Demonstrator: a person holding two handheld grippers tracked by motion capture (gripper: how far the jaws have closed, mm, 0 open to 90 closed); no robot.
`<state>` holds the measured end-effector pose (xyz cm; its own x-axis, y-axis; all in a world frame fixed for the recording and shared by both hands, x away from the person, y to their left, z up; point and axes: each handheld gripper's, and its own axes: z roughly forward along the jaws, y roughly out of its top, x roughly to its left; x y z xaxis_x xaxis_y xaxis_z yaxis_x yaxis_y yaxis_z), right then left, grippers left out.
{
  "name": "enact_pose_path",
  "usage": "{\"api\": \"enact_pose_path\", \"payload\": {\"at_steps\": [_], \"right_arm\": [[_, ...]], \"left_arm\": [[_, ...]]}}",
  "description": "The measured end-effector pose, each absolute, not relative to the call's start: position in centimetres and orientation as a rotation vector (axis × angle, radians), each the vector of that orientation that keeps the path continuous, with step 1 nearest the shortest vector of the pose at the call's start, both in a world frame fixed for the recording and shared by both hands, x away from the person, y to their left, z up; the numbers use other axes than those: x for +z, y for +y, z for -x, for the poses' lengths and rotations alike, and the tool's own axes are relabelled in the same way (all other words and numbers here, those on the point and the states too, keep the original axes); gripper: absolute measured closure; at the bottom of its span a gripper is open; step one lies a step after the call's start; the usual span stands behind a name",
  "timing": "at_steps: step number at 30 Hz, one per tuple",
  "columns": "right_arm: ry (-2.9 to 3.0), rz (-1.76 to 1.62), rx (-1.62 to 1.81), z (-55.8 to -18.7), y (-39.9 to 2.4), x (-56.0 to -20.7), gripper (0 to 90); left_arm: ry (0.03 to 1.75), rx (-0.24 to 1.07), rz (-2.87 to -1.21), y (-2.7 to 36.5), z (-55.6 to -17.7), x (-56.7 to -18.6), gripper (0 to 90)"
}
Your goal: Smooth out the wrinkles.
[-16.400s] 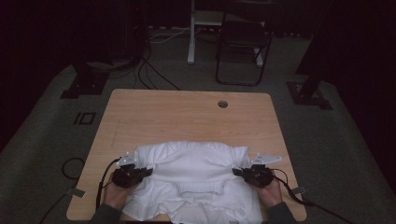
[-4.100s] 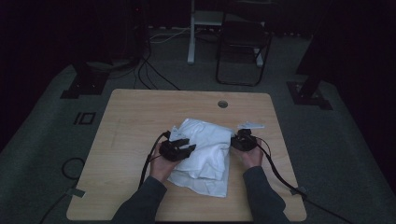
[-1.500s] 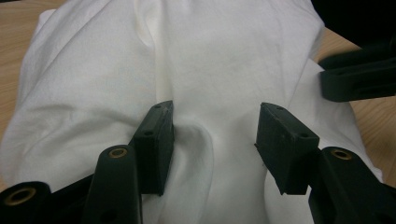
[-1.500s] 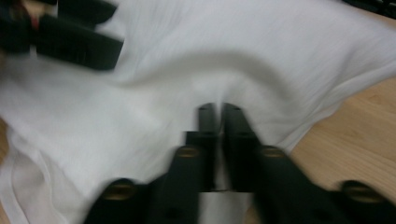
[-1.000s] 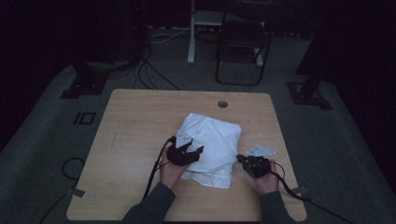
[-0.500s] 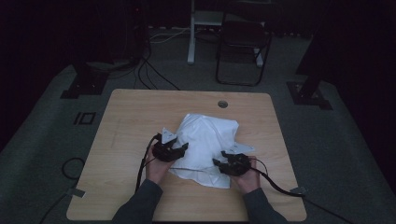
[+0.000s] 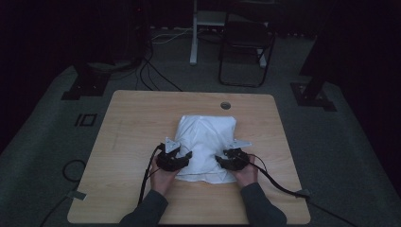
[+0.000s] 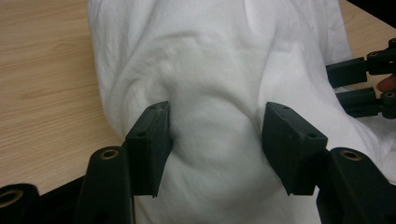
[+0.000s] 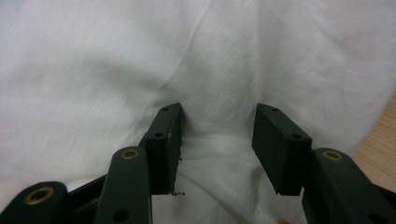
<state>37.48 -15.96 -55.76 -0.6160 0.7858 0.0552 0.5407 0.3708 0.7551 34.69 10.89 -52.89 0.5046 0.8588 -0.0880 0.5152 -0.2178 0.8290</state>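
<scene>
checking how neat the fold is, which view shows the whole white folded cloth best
The high view: the white folded cloth lies whole on the wooden table, all edges visible, with the left gripper and right gripper at its near corners. Both gripper views show close-up wrinkled fabric between open jaws, plus one side edge.

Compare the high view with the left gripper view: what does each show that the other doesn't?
High view alone: the whole table with its round cable hole, the chair behind it, floor cables and both forearms. Left gripper view alone: the left gripper close up, jaws apart and pressed into a bulge of cloth. Both show the folded white garment, the wooden tabletop and the right gripper.
</scene>
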Motion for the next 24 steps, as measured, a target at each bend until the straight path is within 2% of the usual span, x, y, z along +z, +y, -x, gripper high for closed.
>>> {"api": "enact_pose_path", "payload": {"at_steps": [18, 24], "right_arm": [[2.297, -1.118, 1.144, -41.5, -12.6, -55.5, 49.4], [2.218, -1.103, 1.214, -41.0, -13.4, -53.7, 42.1]], "left_arm": [[1.280, 0.647, -1.785, 13.3, -38.2, -52.5, 40.5], [1.273, 0.664, -1.723, 14.4, -37.7, -50.8, 40.0]]}}
